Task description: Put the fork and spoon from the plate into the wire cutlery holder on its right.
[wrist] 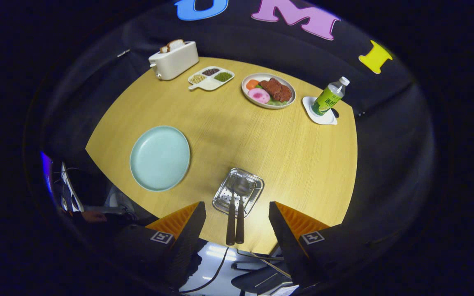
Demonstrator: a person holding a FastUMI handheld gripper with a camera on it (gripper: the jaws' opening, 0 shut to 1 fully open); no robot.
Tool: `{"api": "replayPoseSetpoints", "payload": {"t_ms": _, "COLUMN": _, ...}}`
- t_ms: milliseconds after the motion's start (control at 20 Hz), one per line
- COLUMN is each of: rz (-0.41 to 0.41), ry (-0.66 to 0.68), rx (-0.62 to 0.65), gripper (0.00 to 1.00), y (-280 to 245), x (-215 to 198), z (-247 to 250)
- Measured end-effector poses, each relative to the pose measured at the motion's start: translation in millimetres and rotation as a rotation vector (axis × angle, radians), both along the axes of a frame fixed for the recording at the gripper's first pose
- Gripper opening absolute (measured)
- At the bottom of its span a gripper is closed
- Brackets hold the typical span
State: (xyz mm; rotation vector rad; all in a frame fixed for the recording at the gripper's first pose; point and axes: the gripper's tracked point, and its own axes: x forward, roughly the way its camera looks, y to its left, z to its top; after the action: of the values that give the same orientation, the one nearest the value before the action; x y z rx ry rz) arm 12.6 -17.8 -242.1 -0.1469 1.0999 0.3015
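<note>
the fork (231,213) and spoon (241,209) lie side by side in the wire cutlery holder (238,191), a small square metal basket with a shiny perforated floor, near the front edge of the round wooden table (261,152). their metal heads rest inside the basket, and their dark, slim handles stick out over its near rim and reach past the table's front edge. which of the two heads is the fork is hard to tell, as glare washes out the metal.

the gripper (237,213) hangs above the front edge with its fingers spread wide, one on each side of the two handles, touching neither. it holds nothing, and it looks steeply down on the table.

left of the holder, near the table's left edge, sits the plate (160,158), round, smooth, pale green and bare. along the far edge stand a cream, boxy toaster (174,60) with bread slices in its slot, a white divided dish (211,77) of beans and seeds, and a round dish of food (268,90) with brown, pink and orange pieces. at the far right edge a clear bottle (330,97) with a green label stands on a white square coaster (320,112).
</note>
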Motion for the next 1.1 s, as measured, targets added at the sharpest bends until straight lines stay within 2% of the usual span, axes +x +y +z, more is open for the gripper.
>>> {"api": "replayPoseSetpoints", "payload": {"t_ms": 200, "rz": -0.045, "ry": -0.221, "rx": 0.01, "gripper": 0.98, "y": 17.6, "x": 14.2, "z": 37.9}}
{"api": "replayPoseSetpoints", "payload": {"t_ms": 500, "rz": -0.152, "ry": -0.503, "rx": 0.102, "gripper": 0.99, "y": 41.2, "x": 29.5, "z": 93.7}}
{"api": "replayPoseSetpoints", "payload": {"t_ms": 750, "rz": -0.168, "ry": -0.72, "rx": 0.136, "gripper": 0.99, "y": 48.3, "x": 28.7, "z": 143.9}}
{"api": "replayPoseSetpoints", "payload": {"t_ms": 950, "rz": -0.186, "ry": -0.839, "rx": 0.164, "gripper": 0.98, "y": 49.6, "x": 24.2, "z": 175.0}}
{"api": "replayPoseSetpoints", "payload": {"t_ms": 1100, "rz": -0.203, "ry": -0.857, "rx": 0.189, "gripper": 0.98, "y": 53.0, "x": 21.0, "z": 177.3}}
